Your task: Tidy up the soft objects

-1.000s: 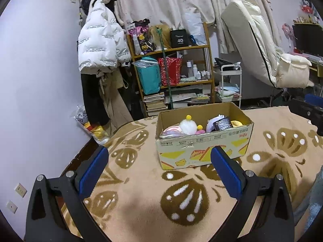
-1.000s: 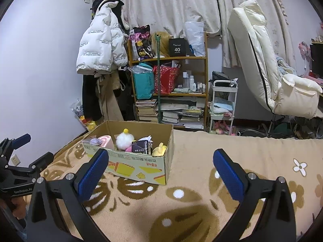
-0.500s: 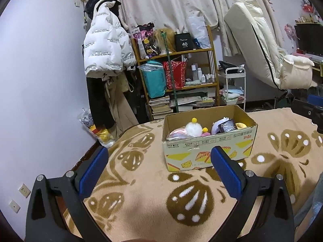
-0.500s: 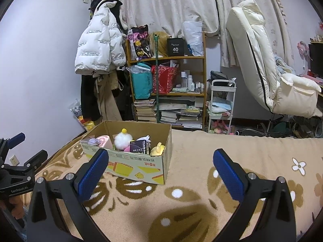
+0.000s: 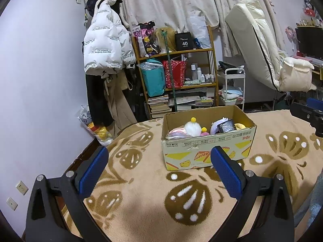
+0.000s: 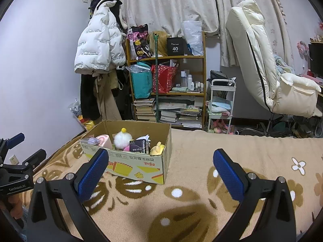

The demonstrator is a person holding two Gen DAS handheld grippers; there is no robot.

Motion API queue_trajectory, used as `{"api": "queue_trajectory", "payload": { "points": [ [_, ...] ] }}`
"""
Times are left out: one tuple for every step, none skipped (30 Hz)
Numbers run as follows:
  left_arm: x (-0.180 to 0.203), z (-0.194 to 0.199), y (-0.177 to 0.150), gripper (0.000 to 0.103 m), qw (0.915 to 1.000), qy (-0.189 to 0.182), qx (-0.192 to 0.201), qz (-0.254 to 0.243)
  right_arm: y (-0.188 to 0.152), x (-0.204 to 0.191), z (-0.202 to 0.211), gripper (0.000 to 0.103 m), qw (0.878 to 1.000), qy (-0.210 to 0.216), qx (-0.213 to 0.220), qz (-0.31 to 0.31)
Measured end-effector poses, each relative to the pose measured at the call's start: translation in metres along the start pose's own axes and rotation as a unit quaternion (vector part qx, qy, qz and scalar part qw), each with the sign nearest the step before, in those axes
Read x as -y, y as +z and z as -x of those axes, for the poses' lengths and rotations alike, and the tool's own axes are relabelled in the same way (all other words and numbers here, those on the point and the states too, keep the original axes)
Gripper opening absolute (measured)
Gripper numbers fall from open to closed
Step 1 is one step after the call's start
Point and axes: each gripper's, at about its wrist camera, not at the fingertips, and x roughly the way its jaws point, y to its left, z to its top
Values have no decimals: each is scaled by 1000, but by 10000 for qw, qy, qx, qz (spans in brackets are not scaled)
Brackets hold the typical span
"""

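Through my left camera, my left gripper [image 5: 159, 169] hangs over the tan blanket [image 5: 141, 211] with its blue pads spread wide and nothing between them. Ahead and a little to the right sits the cardboard box [image 5: 208, 153] on the blanket, its top open. Inside it I see a white fluffy toy [image 5: 192, 128] with yellow pompoms, a pink round thing [image 5: 177, 132] to its left, a dark packet [image 5: 227, 125] to its right and a yellow plush [image 5: 240, 125] at the far right end. The right pad overlaps the box's front wall in the picture, but I cannot tell whether it touches. At the right edge, part of my other gripper [image 5: 308, 111] shows. Behind the box stand a wooden shelf [image 5: 175, 76] full of bags and books and a white puffer jacket [image 5: 107, 48] hanging on the wall. Through my right camera, my right gripper [image 6: 160, 171] is likewise wide open and empty above the blanket [image 6: 201, 211]. The box [image 6: 131, 161] lies ahead to the left, near the left pad, with the fluffy toy [image 6: 123, 139], dark packet [image 6: 139, 146] and yellow plush [image 6: 157, 148] in it. My left gripper [image 6: 20, 157] shows at the far left, apart from the box. A cream chair [image 6: 262, 64] stands at the back right.
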Motion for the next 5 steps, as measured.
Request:
{"api": "queue_trajectory", "payload": {
  "points": [
    [0,0,0,100,10000,-1,-3,5,0,0,0,103,10000,0,0,1],
    [0,-1,0,100,10000,4,-9,2,0,1,0,103,10000,-1,-3,2],
    [0,0,0,100,10000,2,-11,-3,0,0,0,103,10000,2,-3,4],
    [0,0,1,100,10000,-7,-11,8,0,0,0,103,10000,1,-3,3],
    [1,0,1,100,10000,-11,-10,13,0,1,0,103,10000,-1,-6,4]
  ]
}}
